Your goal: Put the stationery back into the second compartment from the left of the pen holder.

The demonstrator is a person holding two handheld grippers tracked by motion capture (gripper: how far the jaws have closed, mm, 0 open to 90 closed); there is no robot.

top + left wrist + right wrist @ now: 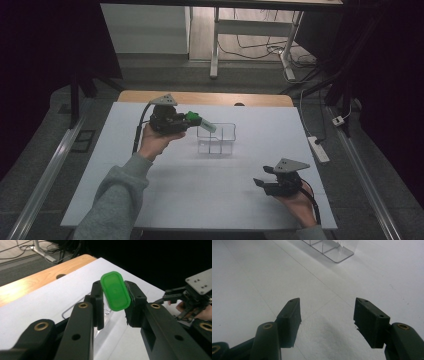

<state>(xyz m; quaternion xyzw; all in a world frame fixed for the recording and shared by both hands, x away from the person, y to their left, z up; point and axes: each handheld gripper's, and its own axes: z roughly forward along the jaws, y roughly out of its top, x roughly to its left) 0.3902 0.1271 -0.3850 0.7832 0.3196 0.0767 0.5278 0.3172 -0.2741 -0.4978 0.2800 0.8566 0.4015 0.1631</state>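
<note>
My left gripper point(190, 120) is shut on a green-capped tube point(202, 122) and holds it above the table, its pale end pointing over the near left corner of a clear compartmented box point(216, 139). In the left gripper view the green cap point(115, 291) sits squeezed between the two pads, with the box's rim point(75, 308) below. My right gripper point(258, 183) rests low at the table's front right, jaws open and pointing left. In the right gripper view the right gripper point(327, 308) has bare white table between its jaws, and the box point(332, 250) stands farther off.
The white table board point(200, 195) lies on a wooden desk whose edge point(205, 98) shows at the back. A power strip point(318, 149) and cables lie on the floor to the right. The right gripper point(175, 298) appears far off in the left gripper view.
</note>
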